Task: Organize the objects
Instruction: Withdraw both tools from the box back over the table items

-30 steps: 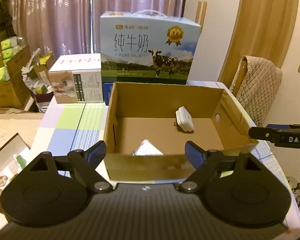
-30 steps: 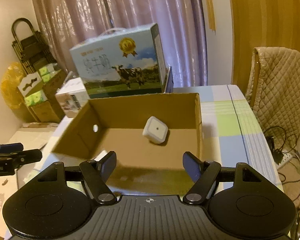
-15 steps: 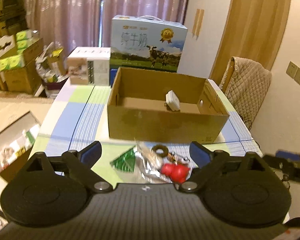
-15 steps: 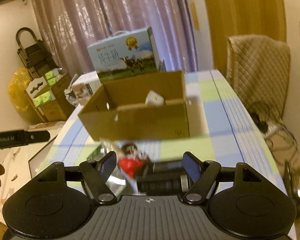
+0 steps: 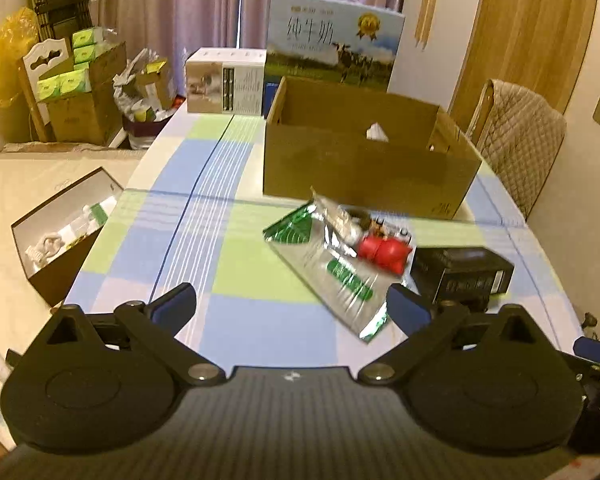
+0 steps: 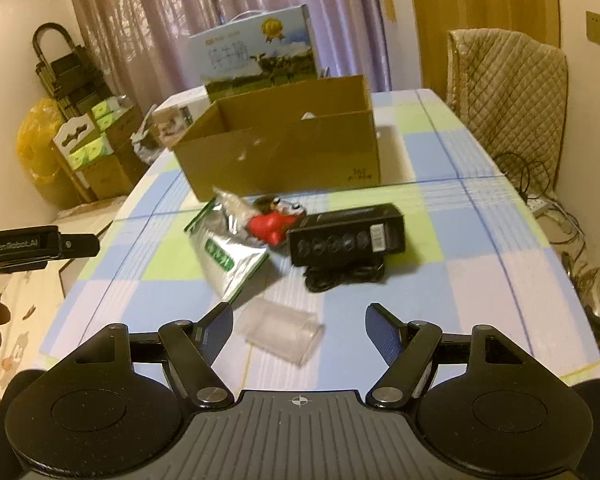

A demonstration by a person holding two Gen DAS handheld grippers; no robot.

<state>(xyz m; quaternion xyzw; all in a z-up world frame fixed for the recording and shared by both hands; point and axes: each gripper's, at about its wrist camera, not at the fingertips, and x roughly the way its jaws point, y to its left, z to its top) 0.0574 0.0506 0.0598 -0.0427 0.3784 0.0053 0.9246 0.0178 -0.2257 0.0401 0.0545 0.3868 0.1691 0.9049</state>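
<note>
An open cardboard box (image 5: 364, 168) stands on the checked tablecloth, also in the right wrist view (image 6: 284, 152), with a white object (image 5: 376, 132) inside. In front of it lie a silver-green foil pouch (image 5: 332, 268) (image 6: 228, 252), a red toy (image 5: 384, 252) (image 6: 272, 224), a black box (image 5: 460, 272) (image 6: 348, 236) with a black cable (image 6: 344, 272), and a clear plastic cup (image 6: 280, 332) on its side. My left gripper (image 5: 292, 304) is open and empty, near the pouch. My right gripper (image 6: 300, 328) is open and empty, around the cup's near side.
A milk carton case (image 5: 336, 44) and a white product box (image 5: 224, 80) stand behind the cardboard box. A quilted chair (image 6: 508, 92) is at the table's right. An open box (image 5: 64, 232) sits on the floor at the left, with stacked cartons (image 5: 84, 96) beyond.
Both grippers have pulled back from over the cardboard box toward the table's near edge. The loose objects in front of the box have come into view.
</note>
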